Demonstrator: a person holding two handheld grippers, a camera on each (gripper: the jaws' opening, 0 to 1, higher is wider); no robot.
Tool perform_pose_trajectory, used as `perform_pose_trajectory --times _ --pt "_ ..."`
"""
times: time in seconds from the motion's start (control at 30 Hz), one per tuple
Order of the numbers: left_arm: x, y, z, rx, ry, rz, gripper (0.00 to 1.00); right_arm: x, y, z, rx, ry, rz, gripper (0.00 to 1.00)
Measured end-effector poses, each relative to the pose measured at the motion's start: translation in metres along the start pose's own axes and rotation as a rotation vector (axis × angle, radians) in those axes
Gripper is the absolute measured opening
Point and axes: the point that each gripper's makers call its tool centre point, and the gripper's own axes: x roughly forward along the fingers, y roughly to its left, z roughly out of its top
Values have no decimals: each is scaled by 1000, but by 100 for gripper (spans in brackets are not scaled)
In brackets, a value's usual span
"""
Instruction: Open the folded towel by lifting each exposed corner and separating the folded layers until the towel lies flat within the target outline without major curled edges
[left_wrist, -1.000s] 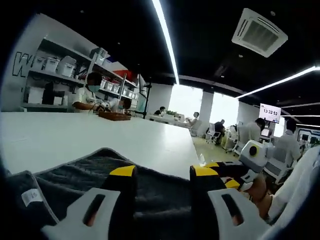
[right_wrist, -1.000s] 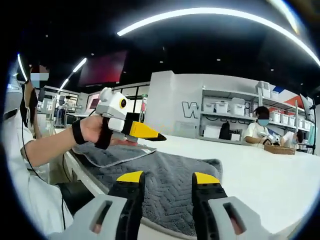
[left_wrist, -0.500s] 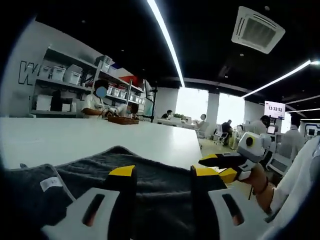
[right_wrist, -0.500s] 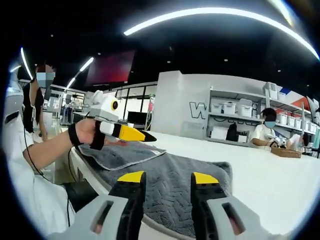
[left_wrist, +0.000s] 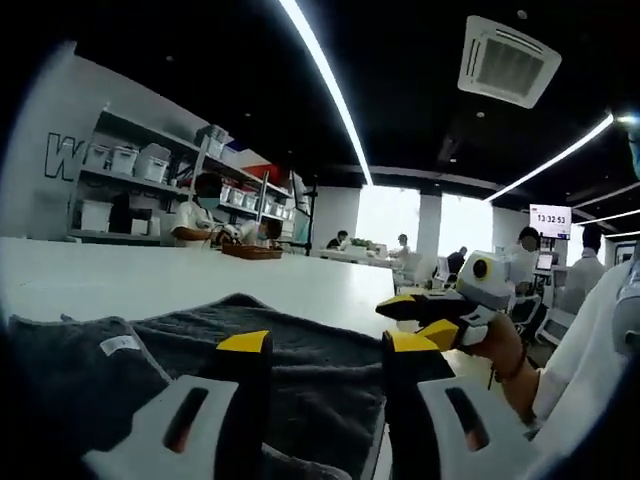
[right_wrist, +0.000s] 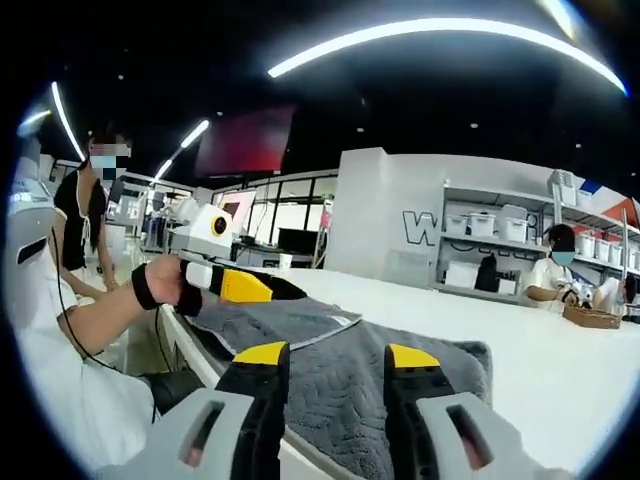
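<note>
Towel (left_wrist: 300, 350) lies folded on desk (left_wrist: 150, 285); my left gripper (left_wrist: 325, 345) and right gripper (right_wrist: 328, 355) hover released, a corner grasp at nine o'clock next.

Big open-plan lab/workspace, looks like a robot data-collection floor. Long white table (left_wrist: 200, 280) runs toward 12 o'clock. Shelves (left_wrist: 120, 175) w/ white storage bins (left_wrist: 152, 160) at 10 o'clock in left gripper view, 2 o'clock in right gripper view. Masked worker (right_wrist: 560, 275) seated by shelves w/ a basket (right_wrist: 592, 316). Strip lights (left_wrist: 325, 85) overhead, ceiling AC vent (left_wrist: 515, 62) at 1 o'clock. Wall screen w/ clock (left_wrist: 552, 218) at 3 o'clock, more people at desks beneath.
</note>
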Motion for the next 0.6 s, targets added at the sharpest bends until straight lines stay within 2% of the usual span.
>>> perform_pose_trajectory --times 0.03,0.13,0.27,0.6 --pt "-4 0 -2 46 16 9 43 1 2 1 -3 6 6 34" --pt "-11 1 -7 60 50 34 44 2 6 3 -11 4 14 34" --pt "-23 -9 -8 85 52 22 44 4 10 6 -16 -2 26 34" --pt "-41 -12 -13 140 71 65 44 6 14 3 -19 10 39 34"
